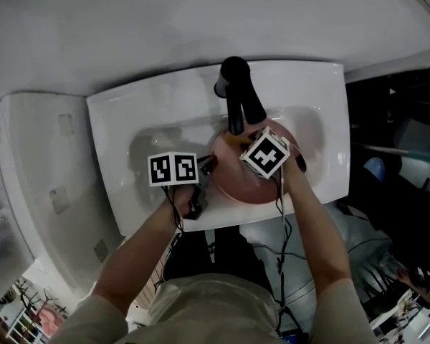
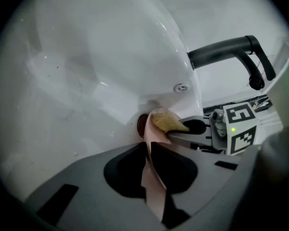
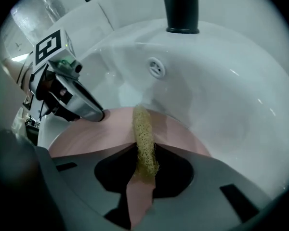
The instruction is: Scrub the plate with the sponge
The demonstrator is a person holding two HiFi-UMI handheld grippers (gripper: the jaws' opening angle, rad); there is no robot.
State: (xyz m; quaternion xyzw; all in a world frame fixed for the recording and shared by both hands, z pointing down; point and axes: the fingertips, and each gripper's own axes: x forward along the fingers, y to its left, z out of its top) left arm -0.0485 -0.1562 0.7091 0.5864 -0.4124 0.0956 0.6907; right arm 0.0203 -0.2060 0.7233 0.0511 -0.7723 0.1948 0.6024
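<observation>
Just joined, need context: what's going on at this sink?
A person is working over a white sink below a black faucet. The left gripper is clamped on the rim of a pink plate, holding it in the basin. The right gripper grips a yellow sponge set against the plate's face. No running water shows.

A white rectangular sink (image 1: 129,120) is set against a pale wall (image 1: 201,20), with its oval basin in the middle. 1 black faucet (image 1: 236,95) rises from the back rim and arches forward over the basin. Below its base, on the basin's back wall, sits 1 small round overflow fitting (image 3: 155,67) (pale metal, by the look of it). Left of the sink stands a white boxy fixture (image 1: 36,185). To the right lies dark clutter, a blue object (image 1: 375,169) among it.
</observation>
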